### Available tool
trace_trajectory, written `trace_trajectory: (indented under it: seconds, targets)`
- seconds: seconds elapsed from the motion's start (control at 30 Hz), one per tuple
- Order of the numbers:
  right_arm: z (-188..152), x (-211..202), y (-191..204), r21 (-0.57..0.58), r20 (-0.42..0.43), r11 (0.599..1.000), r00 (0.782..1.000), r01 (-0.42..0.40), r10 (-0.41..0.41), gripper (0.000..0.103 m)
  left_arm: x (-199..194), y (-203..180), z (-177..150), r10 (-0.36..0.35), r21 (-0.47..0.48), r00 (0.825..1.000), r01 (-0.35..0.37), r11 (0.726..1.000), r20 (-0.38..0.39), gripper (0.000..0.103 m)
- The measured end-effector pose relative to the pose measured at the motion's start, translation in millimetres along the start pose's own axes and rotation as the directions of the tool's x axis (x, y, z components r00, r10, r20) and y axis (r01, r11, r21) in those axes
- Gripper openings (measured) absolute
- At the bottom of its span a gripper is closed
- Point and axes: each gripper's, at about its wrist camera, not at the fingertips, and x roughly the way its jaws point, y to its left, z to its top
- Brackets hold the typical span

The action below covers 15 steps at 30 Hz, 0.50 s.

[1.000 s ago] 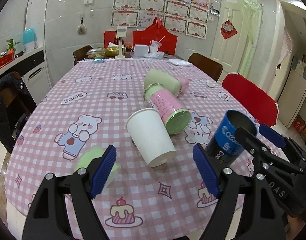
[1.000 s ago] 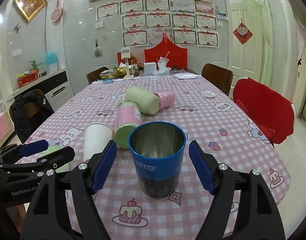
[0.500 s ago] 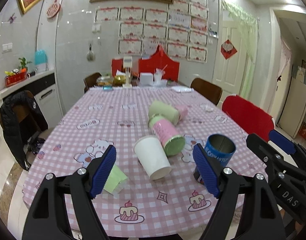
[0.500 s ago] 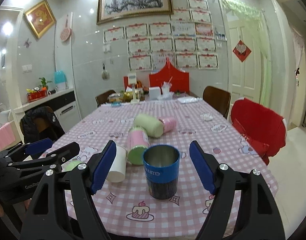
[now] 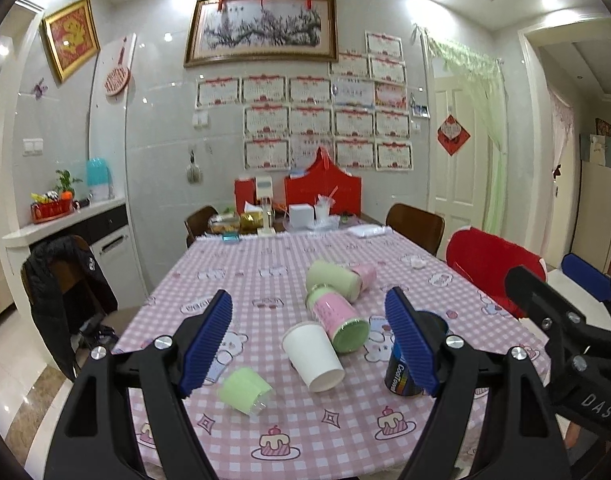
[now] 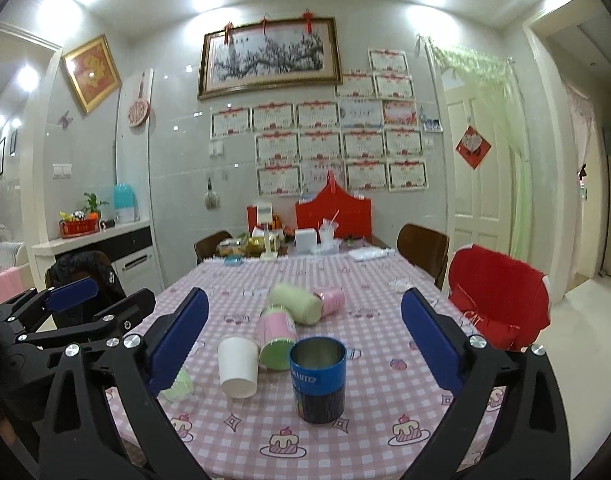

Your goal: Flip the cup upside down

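A blue metal cup point(image 6: 318, 380) stands upright, mouth up, near the front edge of the pink checked table point(image 6: 369, 280). In the left wrist view the blue cup point(image 5: 401, 376) is partly hidden behind my left gripper's right finger. A white paper cup point(image 5: 314, 356) lies on its side left of it and also shows in the right wrist view point(image 6: 237, 366). My left gripper point(image 5: 309, 340) is open and empty, held back from the table. My right gripper point(image 6: 305, 344) is open and empty, well short of the blue cup.
A pink can with a green base point(image 5: 337, 318), a pale green cup point(image 5: 332, 280) and a small pink cup point(image 5: 365, 274) lie on their sides mid-table. A small green cup point(image 5: 245, 390) lies front left. A red chair point(image 5: 493, 268) stands right; clutter fills the table's far end.
Both grippers have pulled back and up from the table, so the cups look smaller and farther. Both stay open. The blue cup stands where it was.
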Motion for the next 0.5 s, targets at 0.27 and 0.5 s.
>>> trace_trajectory:
  seconds: [0.27,0.5]
  targets:
    - [0,-13,-2,-0.003,0.062,1.000,0.998,0.024,-0.024,0.095,-20,0,4,0.025,-0.004,0.998,-0.025,1.000,0.066,0.078]
    - [-4,-18,-1,-0.006,0.089,0.999,0.995,0.040,-0.039,0.095,-28,1,2,0.030,-0.008,0.994,-0.029,1.000,0.102,0.078]
